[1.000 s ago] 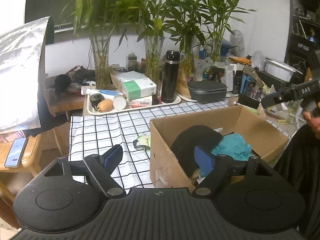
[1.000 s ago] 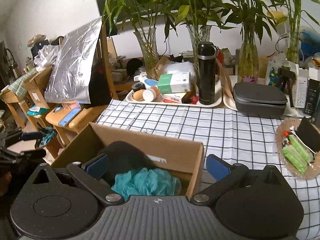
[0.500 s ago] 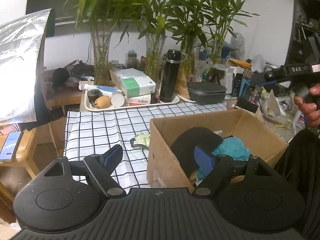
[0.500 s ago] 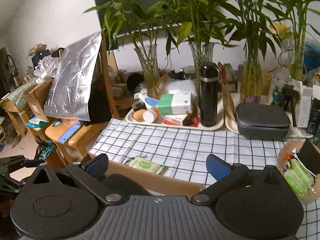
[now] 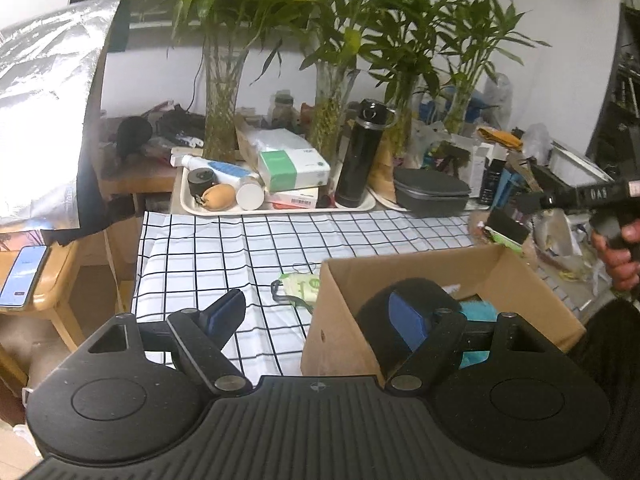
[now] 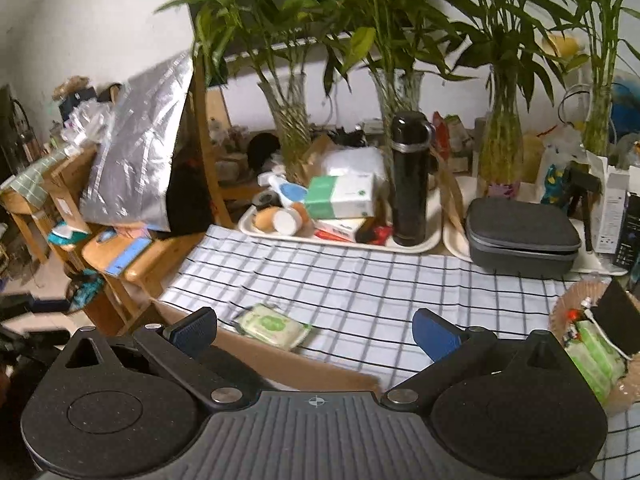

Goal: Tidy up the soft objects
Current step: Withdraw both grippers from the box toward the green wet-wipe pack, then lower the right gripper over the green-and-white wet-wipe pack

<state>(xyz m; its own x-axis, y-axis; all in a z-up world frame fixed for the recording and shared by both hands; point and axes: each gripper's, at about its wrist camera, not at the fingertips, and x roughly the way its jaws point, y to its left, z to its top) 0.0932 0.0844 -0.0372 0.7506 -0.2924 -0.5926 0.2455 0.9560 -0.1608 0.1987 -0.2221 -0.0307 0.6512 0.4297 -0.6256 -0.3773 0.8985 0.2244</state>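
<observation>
A cardboard box (image 5: 400, 276) stands on the checked tablecloth (image 5: 280, 240) and holds a black soft object (image 5: 432, 292) and a teal fluffy one (image 5: 476, 312). My left gripper (image 5: 316, 316) hangs open over the box's near left corner with nothing between its fingers. A green packet of wipes (image 6: 272, 326) lies on the cloth just beyond the box rim (image 6: 304, 368); it shows as the packet (image 5: 300, 284) left of the box. My right gripper (image 6: 316, 332) is open and empty, above the box's edge, with the packet ahead of it. A hand (image 5: 616, 256) holds that gripper at the right.
A white tray (image 6: 344, 240) with a black flask (image 6: 410, 180), a tissue box and small bottles lines the table's back, beside glass vases with bamboo. A grey case (image 6: 524, 240) sits at the right, a wicker basket (image 6: 576, 308) with green packets nearer. Wooden stools stand left.
Both grippers have drawn back from the box. In the right wrist view the box's inside has dropped out of sight, and the wipes packet has appeared. Both stay open.
</observation>
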